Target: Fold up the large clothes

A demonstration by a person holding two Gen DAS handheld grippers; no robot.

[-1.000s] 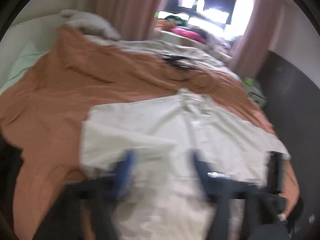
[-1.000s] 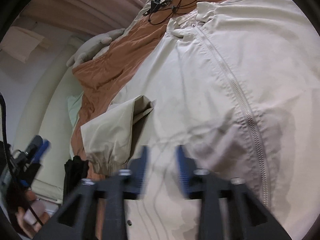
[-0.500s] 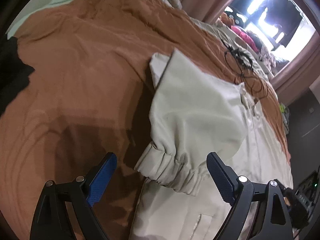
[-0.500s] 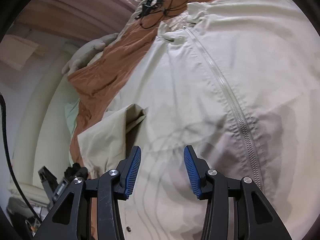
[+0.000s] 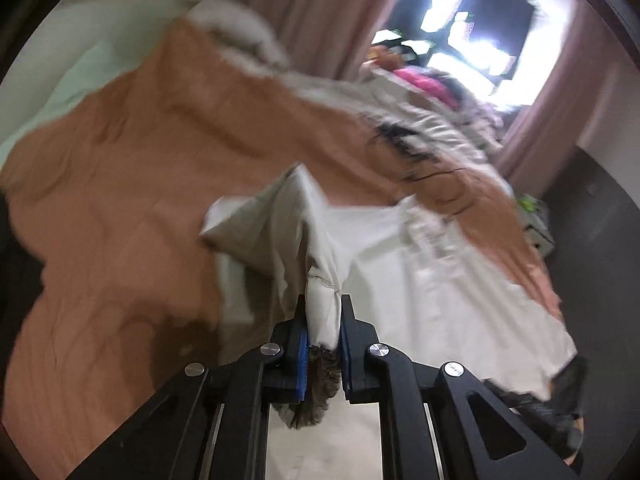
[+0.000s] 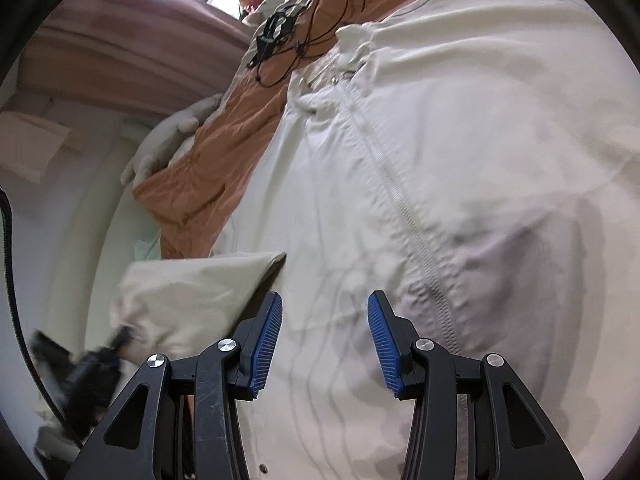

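A cream zip-up jacket (image 5: 420, 280) lies spread on an orange bedspread (image 5: 140, 200). My left gripper (image 5: 323, 308) is closing its jaws, and the pads press on the elastic cuff (image 5: 320, 320) of the jacket's sleeve (image 5: 280, 232), which rises off the bed in a bunched fold. In the right wrist view the jacket (image 6: 460, 160) fills the frame with its zipper (image 6: 400, 200) running down the middle. My right gripper (image 6: 324, 308) hovers open over the jacket front, left of the zipper, with nothing between its fingers. The lifted sleeve (image 6: 192, 288) shows at lower left.
Black cables (image 6: 288, 48) lie on the bedspread beyond the jacket's collar. A pale pillow (image 5: 236, 36) sits at the bed's far end, before pink curtains (image 5: 320, 12) and a bright window. A cream headboard (image 6: 80, 240) runs along one side, a dark wall (image 5: 592, 240) along the other.
My left gripper went from wide open around the sleeve cuff to shut on it, and the sleeve has come up off the bed. My right gripper shifted a little over the jacket, still open.
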